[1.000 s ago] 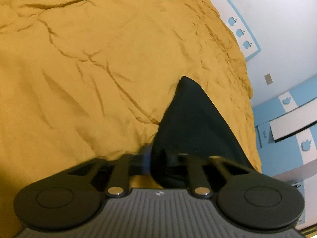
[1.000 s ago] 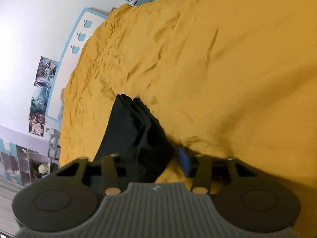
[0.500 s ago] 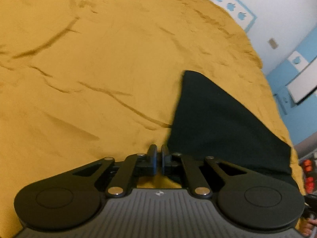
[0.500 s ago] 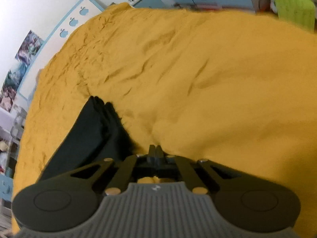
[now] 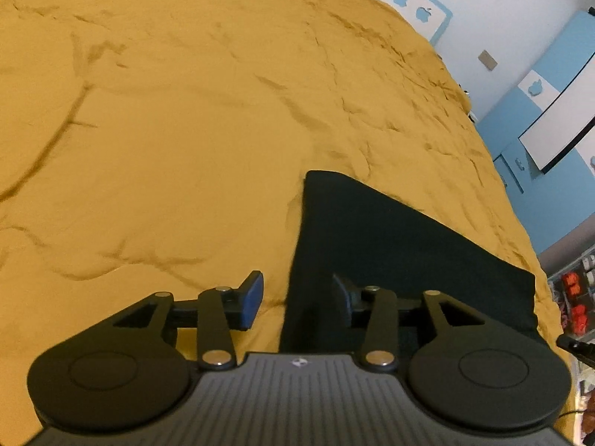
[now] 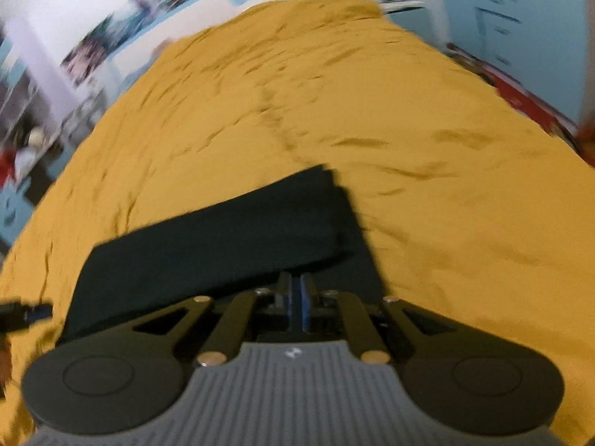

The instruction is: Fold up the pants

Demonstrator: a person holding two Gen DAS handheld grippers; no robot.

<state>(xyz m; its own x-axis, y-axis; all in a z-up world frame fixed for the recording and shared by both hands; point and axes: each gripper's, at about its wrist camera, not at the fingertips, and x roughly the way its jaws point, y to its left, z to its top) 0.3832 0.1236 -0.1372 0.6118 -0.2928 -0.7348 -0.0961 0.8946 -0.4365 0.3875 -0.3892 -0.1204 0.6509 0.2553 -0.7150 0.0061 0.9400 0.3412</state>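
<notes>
While the left gripper (image 5: pixel 295 297) gapes wide astride the folded black fabric pants' (image 5: pixel 401 245) near edge, the right gripper (image 6: pixel 296 306) is pinched together, holding nothing. Motion blur smears the right view; the rumpled mustard-yellow bedspread (image 5: pixel 186 130) lies beneath.

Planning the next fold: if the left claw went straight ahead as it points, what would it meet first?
Probably the left edge of the folded black pants, which runs between the open left claw fingers, lying on the mustard-yellow bedspread; depth is unclear.

Wrinkled mustard bedspread (image 5: pixel 193 119) fills view; white wall (image 5: pixel 494 3) with blue apple-motif border (image 5: pixel 409 0); posters (image 6: pixel 122 26) blurred.
</notes>
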